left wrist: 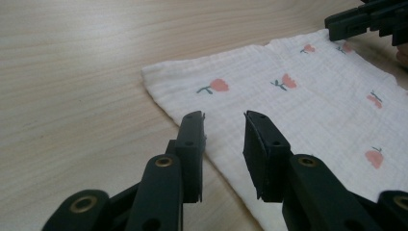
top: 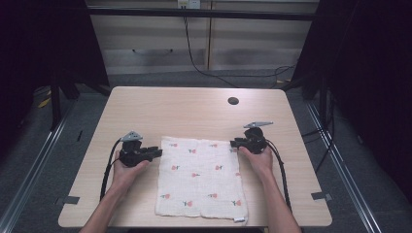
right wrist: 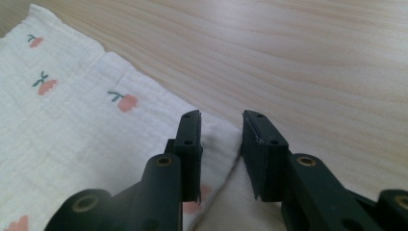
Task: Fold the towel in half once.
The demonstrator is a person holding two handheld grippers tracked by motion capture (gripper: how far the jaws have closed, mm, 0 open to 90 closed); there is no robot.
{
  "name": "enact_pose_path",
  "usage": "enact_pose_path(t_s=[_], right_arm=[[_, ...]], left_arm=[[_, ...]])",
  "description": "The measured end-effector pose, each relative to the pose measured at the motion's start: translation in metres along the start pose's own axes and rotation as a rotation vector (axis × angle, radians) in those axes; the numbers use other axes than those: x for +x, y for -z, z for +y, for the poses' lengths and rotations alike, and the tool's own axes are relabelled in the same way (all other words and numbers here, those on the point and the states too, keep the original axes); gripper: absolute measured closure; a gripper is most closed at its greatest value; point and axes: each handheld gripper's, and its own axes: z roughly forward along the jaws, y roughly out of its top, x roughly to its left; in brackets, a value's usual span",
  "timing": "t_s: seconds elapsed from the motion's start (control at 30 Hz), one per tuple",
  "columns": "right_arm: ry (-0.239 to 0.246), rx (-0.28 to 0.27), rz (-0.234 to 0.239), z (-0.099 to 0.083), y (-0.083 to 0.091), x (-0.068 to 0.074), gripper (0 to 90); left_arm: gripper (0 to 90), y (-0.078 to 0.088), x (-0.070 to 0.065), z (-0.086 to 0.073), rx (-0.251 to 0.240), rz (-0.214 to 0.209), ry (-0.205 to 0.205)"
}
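A white cloth [top: 201,177] printed with small red flowers lies flat on the front middle of the wooden table [top: 184,109]. My left gripper [top: 157,152] sits at the cloth's left edge, near its far left corner. Its jaws stand open over that edge of the cloth [left wrist: 308,101] in the left gripper view [left wrist: 223,118]. My right gripper [top: 234,142] is at the far right corner, also open. In the right gripper view [right wrist: 220,115] the corner of the cloth [right wrist: 72,120] lies between the two jaws. Neither gripper holds anything.
A dark round hole [top: 233,101] is set in the table near its far right. Grey tape marks [top: 71,199] sit at the front corners. A black cable [top: 194,60] runs down the wall behind. The right gripper [left wrist: 368,19] appears across the cloth in the left gripper view.
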Motion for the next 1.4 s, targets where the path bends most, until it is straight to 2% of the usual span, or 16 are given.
enact_pose_path(t_s=[0.1,0.13,0.23,0.3,0.4,0.5,0.57,0.8,0.87,1.0,1.1,1.17,1.2,1.23,1.3,1.4], right_arm=[[0.008,-0.003,0.0,-0.001,-0.001,0.001,74.9],[0.008,-0.003,-0.001,-0.001,-0.001,0.001,77.6],[0.013,0.003,0.013,-0.001,-0.001,0.002,84.1],[0.012,0.0,0.015,-0.002,-0.001,0.002,85.0],[0.008,-0.012,0.024,-0.002,0.0,0.002,85.9],[-0.004,-0.017,0.027,-0.003,0.0,0.001,86.4],[0.0,-0.021,0.035,-0.003,0.0,0.001,86.6],[-0.001,-0.014,0.037,-0.003,0.0,0.002,86.7],[-0.006,-0.015,0.039,-0.004,0.0,0.001,86.7],[-0.01,-0.018,0.047,-0.005,-0.001,0.001,86.7],[-0.012,-0.017,0.051,-0.005,-0.001,0.0,86.7],[-0.01,-0.015,0.055,-0.005,-0.001,0.0,86.8],[-0.01,-0.015,0.055,-0.005,-0.001,0.0,86.8],[-0.01,-0.016,0.055,-0.005,-0.001,0.0,86.8],[-0.012,-0.019,0.059,-0.005,0.0,0.0,86.9],[-0.005,-0.022,0.064,-0.004,0.001,-0.001,87.1]], left_arm=[[67.5,-0.002,0.005,0.002,-0.006,0.015,0.001],[66.7,-0.004,0.008,0.004,0.005,0.024,0.013],[64.0,-0.009,0.015,0.008,-0.007,0.024,0.033],[64.0,-0.011,0.016,0.008,-0.01,-0.004,0.039],[63.4,-0.017,0.016,0.009,0.016,0.023,0.018],[62.6,-0.022,0.019,0.014,0.008,0.043,0.021],[61.2,-0.025,0.022,0.018,0.021,0.062,0.032],[59.3,-0.036,0.028,0.027,0.028,0.077,0.028],[59.2,-0.037,0.03,0.027,0.027,0.057,0.042],[59.0,-0.046,0.03,0.027,0.05,0.078,0.032],[59.4,-0.049,0.029,0.026,0.041,0.082,0.033],[61.8,-0.05,0.029,0.027,0.052,0.078,0.022],[66.3,-0.052,0.026,0.028,0.072,0.079,-0.019],[76.2,-0.052,0.025,0.028,0.077,0.085,-0.031],[84.4,-0.053,0.024,0.028,0.077,0.081,-0.026],[87.7,-0.052,0.023,0.027,0.066,0.077,-0.01]])
